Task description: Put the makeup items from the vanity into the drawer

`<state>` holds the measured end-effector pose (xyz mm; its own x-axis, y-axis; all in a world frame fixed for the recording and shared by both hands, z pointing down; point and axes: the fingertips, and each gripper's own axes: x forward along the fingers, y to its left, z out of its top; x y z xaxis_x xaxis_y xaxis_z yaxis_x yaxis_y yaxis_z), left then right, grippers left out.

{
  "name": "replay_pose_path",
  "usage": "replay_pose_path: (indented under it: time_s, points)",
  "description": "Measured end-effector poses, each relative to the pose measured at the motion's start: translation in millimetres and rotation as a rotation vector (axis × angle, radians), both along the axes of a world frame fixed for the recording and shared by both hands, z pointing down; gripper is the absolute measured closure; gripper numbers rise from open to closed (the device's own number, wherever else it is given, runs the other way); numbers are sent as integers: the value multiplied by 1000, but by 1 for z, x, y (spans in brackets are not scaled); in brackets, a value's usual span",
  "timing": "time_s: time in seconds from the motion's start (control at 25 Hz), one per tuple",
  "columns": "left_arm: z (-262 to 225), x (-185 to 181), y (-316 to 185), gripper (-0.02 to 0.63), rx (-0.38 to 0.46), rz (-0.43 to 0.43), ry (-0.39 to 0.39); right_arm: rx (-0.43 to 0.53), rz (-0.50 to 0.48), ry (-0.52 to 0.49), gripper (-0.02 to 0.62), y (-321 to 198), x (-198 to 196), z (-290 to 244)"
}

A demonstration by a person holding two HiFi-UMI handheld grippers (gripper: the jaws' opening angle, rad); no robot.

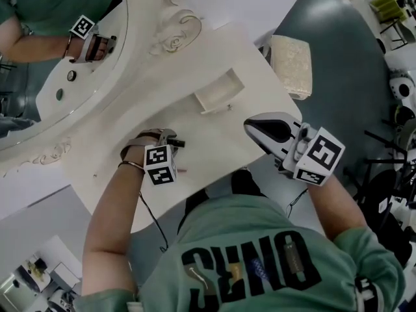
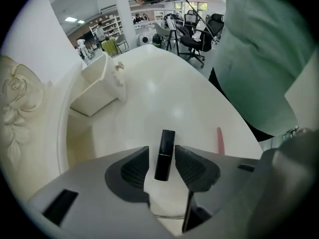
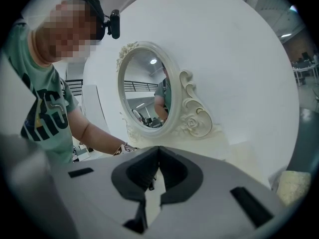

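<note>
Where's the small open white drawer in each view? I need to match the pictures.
Head view: small open white drawer, upper centre.
Left gripper view: upper left, beyond the jaws.
Right gripper view: not in it.
Shared landmark: carved white mirror frame.

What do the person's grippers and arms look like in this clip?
The left gripper and right gripper are light grey shells with dark ribbed pads, each carrying a cube of black-and-white square markers and a thin black cable. Short green sleeves; a bangle on the left wrist.

The right gripper (image 3: 158,152), jaws closed together on nothing, faces the ornate oval mirror (image 3: 145,86).
</note>
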<state>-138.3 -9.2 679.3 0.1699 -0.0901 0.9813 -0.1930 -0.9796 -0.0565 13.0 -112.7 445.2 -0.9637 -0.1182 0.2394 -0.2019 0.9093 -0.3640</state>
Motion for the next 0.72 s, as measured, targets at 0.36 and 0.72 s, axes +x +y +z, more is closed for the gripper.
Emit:
replay_pose_path:
  time_s: [0.36, 0.72]
  points:
    - [11, -1, 9, 505, -105, 40, -21, -27, 11, -3, 584, -4, 5, 11]
    - [3, 2, 10, 509, -87, -3, 49, -26, 5, -3, 584, 3, -1, 4]
